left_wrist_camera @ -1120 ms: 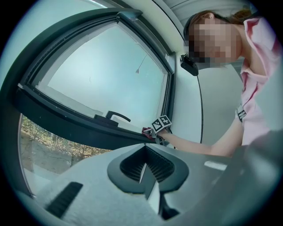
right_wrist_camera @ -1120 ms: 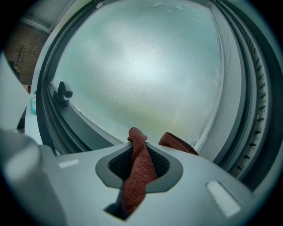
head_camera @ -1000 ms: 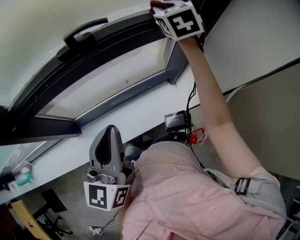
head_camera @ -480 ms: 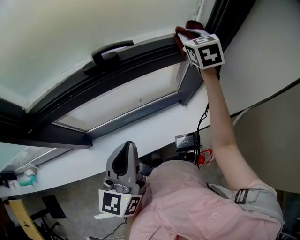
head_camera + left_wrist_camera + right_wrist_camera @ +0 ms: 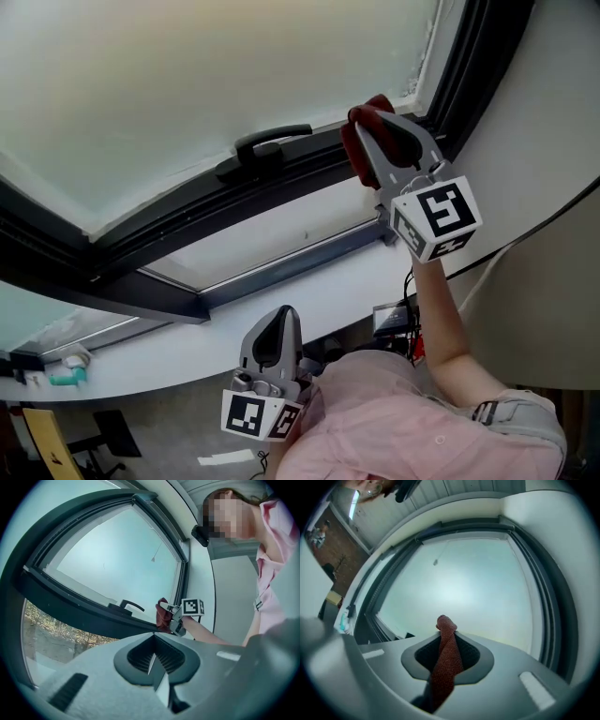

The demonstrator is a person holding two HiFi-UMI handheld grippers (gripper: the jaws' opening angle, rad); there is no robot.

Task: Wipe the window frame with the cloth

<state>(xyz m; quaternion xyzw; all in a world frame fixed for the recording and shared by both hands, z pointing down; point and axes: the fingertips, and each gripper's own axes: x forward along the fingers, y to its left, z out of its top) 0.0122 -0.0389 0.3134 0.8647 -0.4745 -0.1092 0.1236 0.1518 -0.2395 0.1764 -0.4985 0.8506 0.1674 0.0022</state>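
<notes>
1. Head view.
   - The right tongs are raised to the dark window frame, just right of the handle.
   - The red cloth sits in the tips of these tongs, bunched on both sides of them. It lies against the frame bar near the corner, though contact cannot be confirmed here.
   - The left tongs are low, by the person's pink shirt and well apart from the frame.
   - Count: two tongs, one cloth, one handle.

2. Left gripper view.
   - The left tongs are pressed together with nothing between them, and they touch nothing.
   - Beyond them, the right tongs and the cloth are at the frame, right of the handle.
   - Count: one cloth, seen only at the other tongs.

3. Right gripper view.
   - The right tongs are pinching the cloth.
   - The cloth runs as one narrow red strip up through the tongs, and its end pokes out past the tips.
   - The pale pane fills the view ahead, and the frame runs round it.
   - Count: one cloth strip.
</notes>
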